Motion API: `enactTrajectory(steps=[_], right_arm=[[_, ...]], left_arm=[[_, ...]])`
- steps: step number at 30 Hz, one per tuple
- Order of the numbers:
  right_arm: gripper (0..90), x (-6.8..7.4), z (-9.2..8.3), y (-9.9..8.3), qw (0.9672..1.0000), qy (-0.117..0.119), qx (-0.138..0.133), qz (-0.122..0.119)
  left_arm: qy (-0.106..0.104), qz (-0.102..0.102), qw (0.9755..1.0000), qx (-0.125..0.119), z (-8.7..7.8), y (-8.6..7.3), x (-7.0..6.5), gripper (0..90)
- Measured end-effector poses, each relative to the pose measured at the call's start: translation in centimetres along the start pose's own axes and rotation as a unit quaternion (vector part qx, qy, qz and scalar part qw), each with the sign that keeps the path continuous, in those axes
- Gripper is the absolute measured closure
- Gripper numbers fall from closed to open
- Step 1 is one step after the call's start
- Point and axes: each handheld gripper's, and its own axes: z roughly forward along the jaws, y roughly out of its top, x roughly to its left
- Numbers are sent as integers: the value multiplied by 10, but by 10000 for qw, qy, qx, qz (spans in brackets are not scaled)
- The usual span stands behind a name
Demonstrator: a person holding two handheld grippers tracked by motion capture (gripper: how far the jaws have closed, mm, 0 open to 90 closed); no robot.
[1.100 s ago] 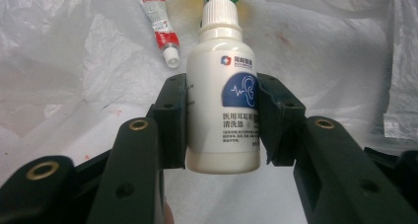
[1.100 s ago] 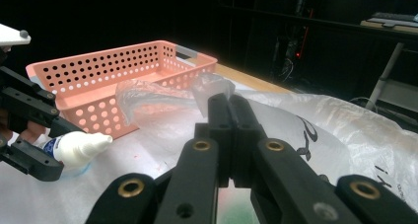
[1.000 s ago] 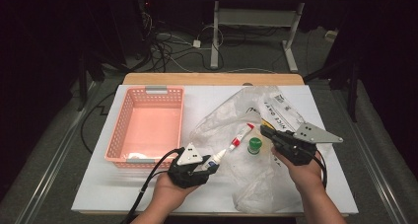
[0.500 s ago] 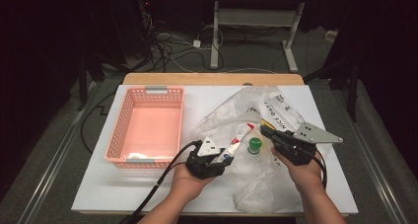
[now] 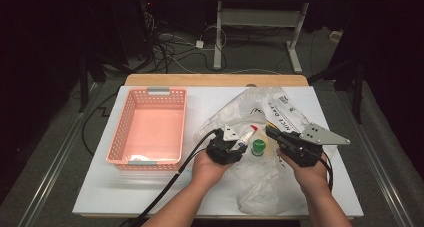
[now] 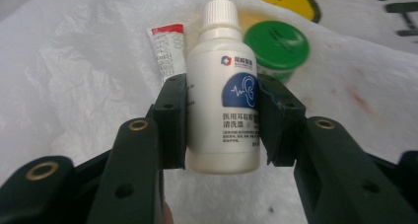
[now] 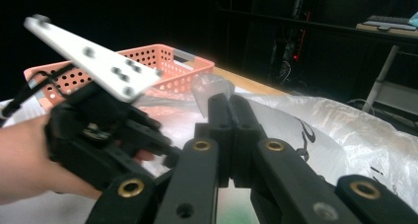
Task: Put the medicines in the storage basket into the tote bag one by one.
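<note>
My left gripper point(image 5: 239, 143) point(image 6: 222, 120) is shut on a small white dropper bottle point(image 5: 243, 140) point(image 6: 222, 86) with a blue ear logo, held by its sides over the clear plastic bag point(image 5: 255, 187) point(image 6: 74, 86). Just beyond the bottle a red-ended white tube point(image 5: 252, 129) point(image 6: 167, 49) and a green-lidded jar point(image 5: 258, 147) point(image 6: 276, 49) rest at the bag; whether on it or inside it I cannot tell. My right gripper point(image 5: 270, 132) point(image 7: 229, 103) is shut on a fold of the bag's film point(image 7: 212, 88), holding it up at the bag's right side.
A pink perforated basket point(image 5: 120, 132) point(image 7: 167, 61) stands to the left on the white tabletop point(image 5: 100, 187), with a small white item in its near corner. The left gripper's grey plate point(image 7: 93, 56) is close on the left in the right gripper view. Cables trail off the near edge.
The left hand has carried the bottle to the right, from beside the basket up to the tube and green jar on the bag. The right gripper has stayed put.
</note>
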Motion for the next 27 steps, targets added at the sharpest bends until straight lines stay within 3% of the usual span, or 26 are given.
enactTrajectory(steps=[4,12,15,20,23,27], right_arm=[[900,-1,0,0,10000,-1,-5,32],[900,-3,-1,-1,10000,-7,-15,66],[900,-3,-1,-1,10000,-9,-21,64],[900,-3,0,-1,10000,-5,-19,55],[900,-3,0,-2,10000,-2,-3,72],[900,-4,0,-2,10000,-2,-8,96]], left_arm=[[59,-41,10000,46,14,9,1,576],[30,-319,9994,131,34,17,13,575],[-106,-359,9992,158,41,19,13,575],[-180,-522,9985,42,43,20,16,569],[-239,-597,9979,-31,39,21,17,520],[-181,-384,9991,-52,28,21,13,519]])
